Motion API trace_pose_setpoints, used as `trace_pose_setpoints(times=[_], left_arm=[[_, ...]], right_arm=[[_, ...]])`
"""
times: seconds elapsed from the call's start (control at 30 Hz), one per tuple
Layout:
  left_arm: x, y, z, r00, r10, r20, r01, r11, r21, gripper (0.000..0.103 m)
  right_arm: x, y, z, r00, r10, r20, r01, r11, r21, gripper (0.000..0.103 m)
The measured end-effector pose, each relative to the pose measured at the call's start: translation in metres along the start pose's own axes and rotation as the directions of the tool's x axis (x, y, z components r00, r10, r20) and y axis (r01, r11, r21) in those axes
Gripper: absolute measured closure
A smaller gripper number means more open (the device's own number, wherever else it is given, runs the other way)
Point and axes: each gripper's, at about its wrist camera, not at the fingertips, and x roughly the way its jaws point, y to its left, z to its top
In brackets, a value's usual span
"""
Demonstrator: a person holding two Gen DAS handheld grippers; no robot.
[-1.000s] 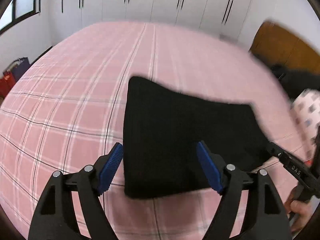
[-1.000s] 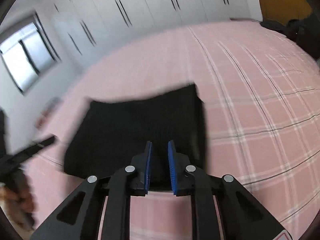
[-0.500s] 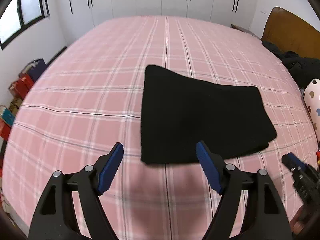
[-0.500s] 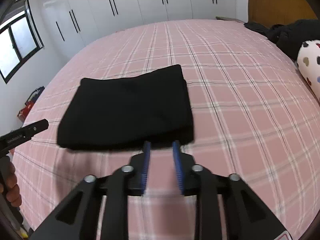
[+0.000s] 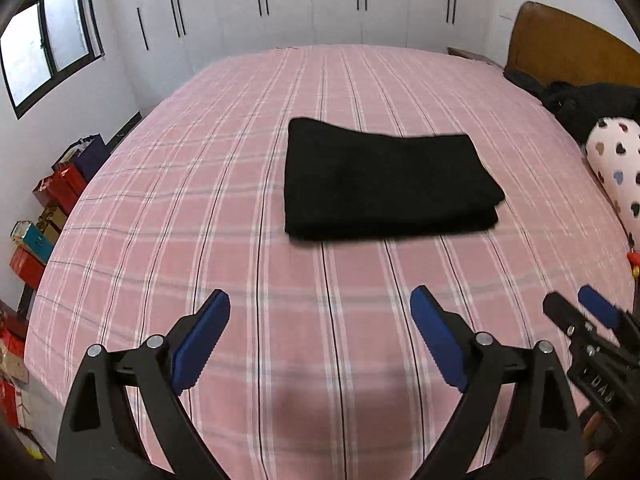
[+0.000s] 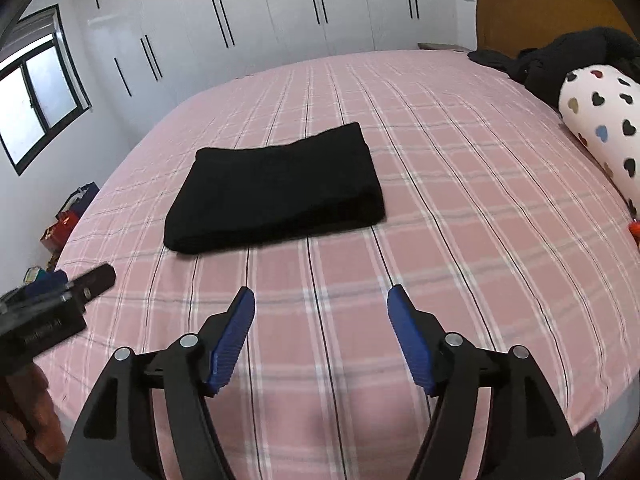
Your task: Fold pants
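The black pants (image 5: 384,184) lie folded into a flat rectangle in the middle of the pink plaid bed (image 5: 200,208). They also show in the right wrist view (image 6: 276,188). My left gripper (image 5: 320,320) is open and empty, held above the bed's near part, well short of the pants. My right gripper (image 6: 320,312) is open and empty too, also back from the pants. The right gripper shows at the lower right of the left wrist view (image 5: 580,316), and the left gripper shows at the left edge of the right wrist view (image 6: 60,292).
A heart-print pillow (image 6: 600,120) and dark clothes (image 6: 568,60) lie at the bed's right end by a wooden headboard (image 6: 532,12). White wardrobes (image 5: 320,4) line the far wall. Boxes and bags (image 5: 44,208) stand on the floor at left.
Both grippers have pulled back from the pants toward the bed's near edge. The right gripper was shut at the pants' edge and has opened. The pants stay folded on the bed.
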Motion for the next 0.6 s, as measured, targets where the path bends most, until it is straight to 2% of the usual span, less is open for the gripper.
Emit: trace_pose_setpoints(times=[0.3,0.6], left_arm=[[-0.017,-0.004,-0.049,1.0,0.024,0.014,-0.024,0.999,0.03,0.014],[-0.013,0.002,-0.07,1.0,0.027,-0.006,-0.027,1.0,0.007,0.014]], right_arm=[[-0.028,0.003,-0.036,0.999,-0.04,0.029,0.041,0.999,-0.023,0.028],[-0.033,0.008,-0.05,0.999,-0.051,0.01,0.051,0.998,-0.041,0.027]])
